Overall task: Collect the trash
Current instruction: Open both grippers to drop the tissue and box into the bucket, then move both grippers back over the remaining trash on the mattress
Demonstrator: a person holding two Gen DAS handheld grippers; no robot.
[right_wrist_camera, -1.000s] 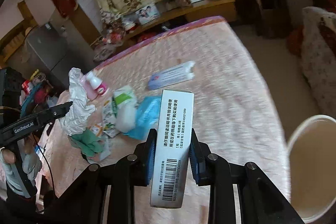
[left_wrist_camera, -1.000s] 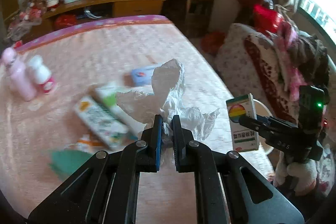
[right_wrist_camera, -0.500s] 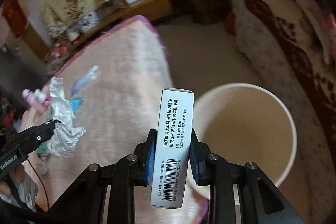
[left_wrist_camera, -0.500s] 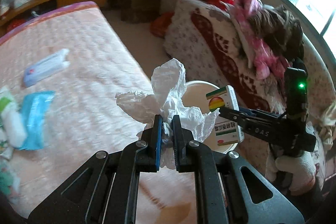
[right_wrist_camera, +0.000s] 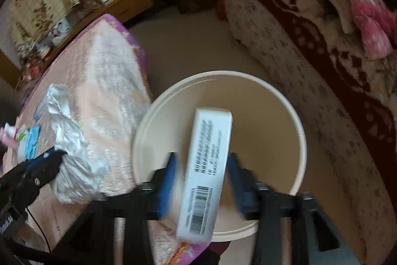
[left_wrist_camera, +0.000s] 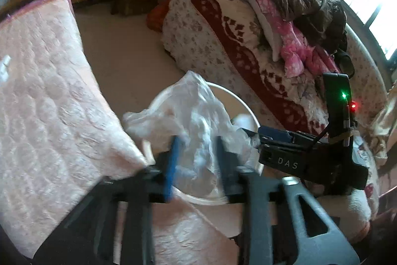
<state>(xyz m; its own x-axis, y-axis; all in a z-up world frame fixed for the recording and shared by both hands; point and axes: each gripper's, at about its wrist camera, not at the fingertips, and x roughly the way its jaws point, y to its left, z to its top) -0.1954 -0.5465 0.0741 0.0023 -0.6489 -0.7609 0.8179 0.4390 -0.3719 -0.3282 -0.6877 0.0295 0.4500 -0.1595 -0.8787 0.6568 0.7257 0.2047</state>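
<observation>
Pink quilted bedding [right_wrist_camera: 106, 96] runs up to the floor gap where a cream bin [right_wrist_camera: 301, 140] stands beside the patterned sofa [right_wrist_camera: 310, 46].

Nearest the lens in the right wrist view, the right hand-held gripper [right_wrist_camera: 202, 180] has its jaws spread wide, clear of the white medicine box [right_wrist_camera: 207, 170], which hangs tilted over the bin's mouth, seemingly just let go. From the left wrist view, the left hand-held gripper [left_wrist_camera: 198, 155] is likewise parted, and the crumpled white plastic bag [left_wrist_camera: 193, 121] sits loosely between its blue pads without being pinched; its bulk overlaps the bin's near rim [left_wrist_camera: 243, 106].

To do this drop cleanly, I would keep both sets of jaws fully apart and centred over the opening, not the bed edge, since light plastic may cling to a pad or drift onto the bedding. A small shake should free it.

Farther back on the bed lie more wrappers [right_wrist_camera: 29, 140], likely next.
</observation>
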